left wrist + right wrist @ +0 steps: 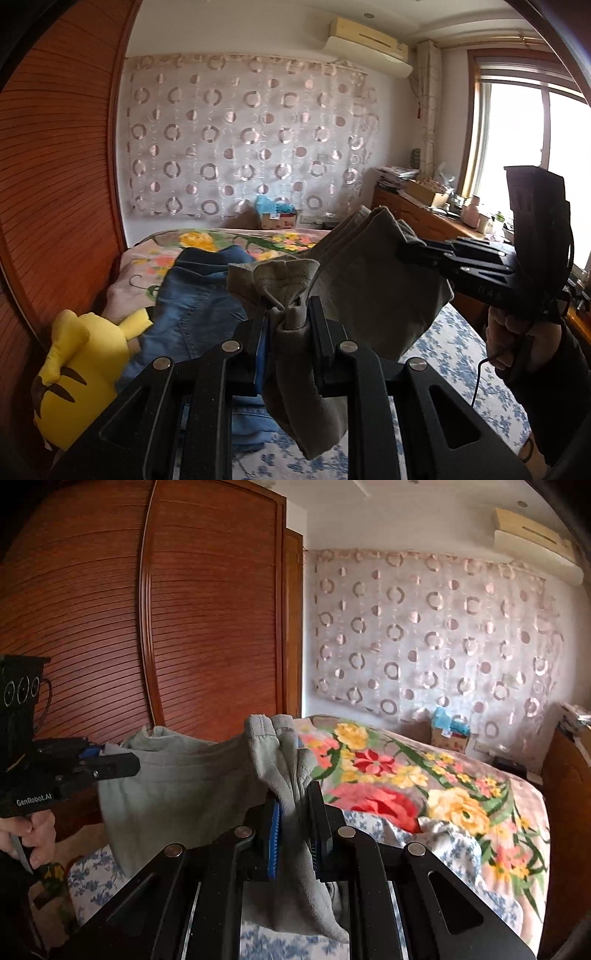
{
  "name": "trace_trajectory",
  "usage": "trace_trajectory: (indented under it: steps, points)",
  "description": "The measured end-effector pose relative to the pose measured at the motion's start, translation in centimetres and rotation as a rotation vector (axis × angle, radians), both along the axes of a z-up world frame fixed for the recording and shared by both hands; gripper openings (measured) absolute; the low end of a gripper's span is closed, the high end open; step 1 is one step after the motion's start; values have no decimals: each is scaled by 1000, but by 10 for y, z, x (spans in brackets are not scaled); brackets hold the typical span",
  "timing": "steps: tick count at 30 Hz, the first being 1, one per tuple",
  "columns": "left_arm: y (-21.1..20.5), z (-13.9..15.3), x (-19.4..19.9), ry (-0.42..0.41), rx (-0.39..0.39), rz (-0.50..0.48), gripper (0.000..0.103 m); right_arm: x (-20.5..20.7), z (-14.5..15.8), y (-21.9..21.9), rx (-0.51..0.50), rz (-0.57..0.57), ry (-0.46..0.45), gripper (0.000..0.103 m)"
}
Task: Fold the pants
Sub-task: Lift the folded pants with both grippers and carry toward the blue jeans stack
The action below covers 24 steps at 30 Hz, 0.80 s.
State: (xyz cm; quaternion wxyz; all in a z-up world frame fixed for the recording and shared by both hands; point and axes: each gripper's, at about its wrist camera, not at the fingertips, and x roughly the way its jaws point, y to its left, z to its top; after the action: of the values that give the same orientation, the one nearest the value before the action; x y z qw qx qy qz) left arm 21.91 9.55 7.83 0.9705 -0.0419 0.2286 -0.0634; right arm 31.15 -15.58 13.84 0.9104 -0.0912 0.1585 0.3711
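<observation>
The grey-green pants [354,280] hang bunched in the air above the bed [461,812], one edge clamped in the narrow-set left tool [286,325] and the other in the right tool [295,812], with blue jeans [199,295] and a yellow plush toy [77,365] lying beyond.

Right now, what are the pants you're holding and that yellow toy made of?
The grey-green pants look like soft knit cotton, matte: ribbed cuffs and stitched hems show, and they hang limp. The yellow plush toy seems to be fuzzy fleece over stuffing: puffy shape, sewn seams. Both are guesses from looks.
</observation>
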Motion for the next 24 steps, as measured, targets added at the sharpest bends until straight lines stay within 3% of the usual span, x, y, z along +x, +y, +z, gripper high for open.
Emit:
trace_trajectory:
  steps: [10, 24]
  points:
    - [29, -11, 17, -9, -25, 55, 20, 34, -5, 28, -40, 33, -47, 13]
    - [57, -32, 8, -2, -68, 153, 20, 74, -19, 78, -97, 113, -90, 14]
